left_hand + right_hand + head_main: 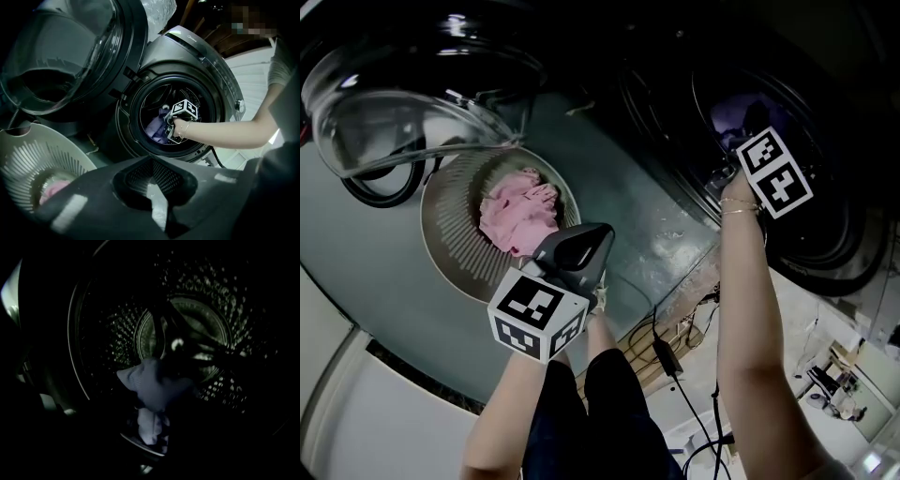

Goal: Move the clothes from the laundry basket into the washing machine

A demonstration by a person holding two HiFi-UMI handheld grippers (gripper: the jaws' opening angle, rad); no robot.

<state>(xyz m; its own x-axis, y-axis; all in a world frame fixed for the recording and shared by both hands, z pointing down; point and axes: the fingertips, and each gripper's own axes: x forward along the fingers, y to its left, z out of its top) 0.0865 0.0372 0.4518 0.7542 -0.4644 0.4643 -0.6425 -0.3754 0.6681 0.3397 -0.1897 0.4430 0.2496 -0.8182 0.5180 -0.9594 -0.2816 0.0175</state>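
Floor [623, 169]: grey-green, under everything;
Left tool [598, 236]: over the basket's edge; jaws closed together, nothing between them;
Laundry basket [441, 246]: pale, slatted; pink clothes [520, 211] bunched inside;
Door [403, 103]: glass, swung wide open just beside the basket;
Washing machine [211, 61]: its drum dark;
Right tool [171, 126]: reached into the drum; clamped on a lilac garment [154, 383], which hangs there.
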